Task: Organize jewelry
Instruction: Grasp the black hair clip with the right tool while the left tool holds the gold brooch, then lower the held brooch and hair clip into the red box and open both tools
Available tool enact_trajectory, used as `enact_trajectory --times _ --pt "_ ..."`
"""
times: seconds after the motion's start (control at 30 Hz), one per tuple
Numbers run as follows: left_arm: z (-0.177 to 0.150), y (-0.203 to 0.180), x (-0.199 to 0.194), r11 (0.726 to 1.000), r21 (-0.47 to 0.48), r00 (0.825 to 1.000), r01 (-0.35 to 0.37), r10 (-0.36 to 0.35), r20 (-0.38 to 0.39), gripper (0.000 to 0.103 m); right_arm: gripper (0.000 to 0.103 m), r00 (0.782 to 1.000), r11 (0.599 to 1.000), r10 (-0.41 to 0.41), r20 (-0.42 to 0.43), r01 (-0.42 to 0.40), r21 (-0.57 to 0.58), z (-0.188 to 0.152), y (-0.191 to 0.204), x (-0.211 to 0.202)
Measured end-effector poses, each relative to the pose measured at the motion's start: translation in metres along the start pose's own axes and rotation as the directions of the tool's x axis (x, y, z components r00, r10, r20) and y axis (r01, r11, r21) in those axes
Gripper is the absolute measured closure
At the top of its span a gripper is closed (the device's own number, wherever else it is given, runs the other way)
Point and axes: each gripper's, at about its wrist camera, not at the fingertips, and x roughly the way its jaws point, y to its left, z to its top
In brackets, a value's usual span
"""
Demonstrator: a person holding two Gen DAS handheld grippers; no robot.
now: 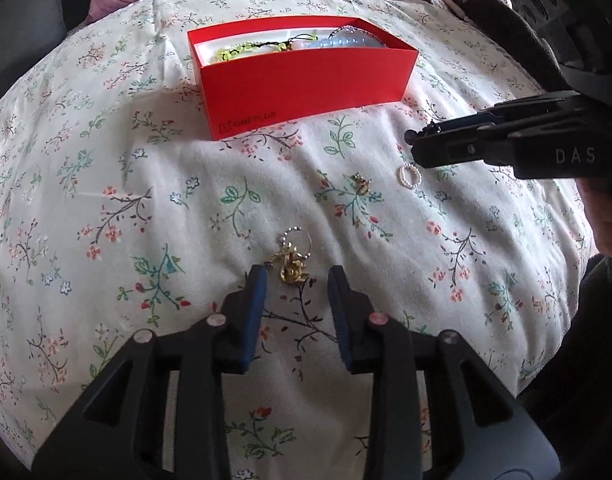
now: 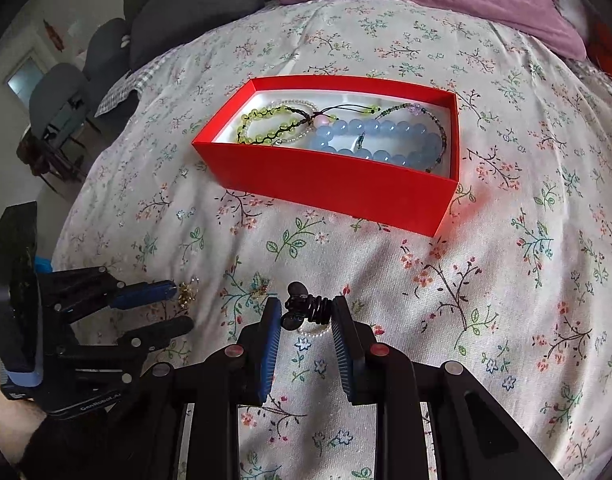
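Left gripper (image 1: pixel 296 276): jaws parted and holding nothing, low over the floral bed sheet (image 1: pixel 106 208) on the near side of the red cardboard box (image 1: pixel 306 92); the tangled gold earring cluster with a small beaded ring (image 1: pixel 293 258) lies just ahead of the blue pads (image 1: pixel 258 300), closer to the left one.

Right gripper (image 2: pixel 306 312): part open, its pads clamped on a black ribbed hair-tie piece (image 2: pixel 306 307), so it is holding that; it hangs just above the sheet on the near side of the box.

Loose pieces: a small white pearl ring (image 1: pixel 410 175) lies under the right gripper's tip; a small gold charm (image 1: pixel 361 183) sits beside it, between the pearl ring and the earring cluster, all short of the box.

Hand pose: both grippers tilt steeply down toward the sheet; a bare hand (image 1: pixel 604 216) shows behind the right one.

Doing it well: I'd centre the left gripper's jaws over the gold cluster and press lightly into the soft sheet before closing, so the whole tangle is pinched rather than one loop.

Box: open-topped, holding a pale blue bead bracelet (image 2: pixel 382 134) and a yellow-green bead bracelet (image 2: pixel 266 126).
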Motion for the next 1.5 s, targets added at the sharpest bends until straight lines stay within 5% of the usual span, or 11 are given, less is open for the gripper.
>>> enact_trajectory --times 0.1,0.17,0.47,0.7,1.5 --pt "0.000 -0.001 0.002 1.000 0.010 1.000 0.003 -0.003 0.001 0.074 0.077 1.000 1.000 0.001 0.001 -0.001 0.003 0.001 0.001 0.001" --pt "0.000 -0.002 0.001 1.000 0.015 1.000 0.005 -0.005 -0.005 0.087 0.077 1.000 1.000 0.002 0.002 -0.002 0.000 0.001 0.001 0.001" --pt "-0.002 -0.004 -0.010 1.000 0.015 1.000 0.019 -0.018 -0.020 0.087 0.077 1.000 1.000 0.000 0.012 0.000 0.000 0.001 0.001 -0.004" --pt "0.002 0.001 -0.035 1.000 -0.009 0.999 0.024 -0.024 0.045 0.087 0.077 1.000 1.000 0.007 0.027 -0.007 0.004 0.003 0.000 -0.012" --pt "0.087 0.017 -0.057 0.979 -0.203 0.980 0.035 0.006 0.198 0.087 0.077 0.981 0.994 0.056 0.185 -0.073 0.083 0.044 -0.009 -0.068"
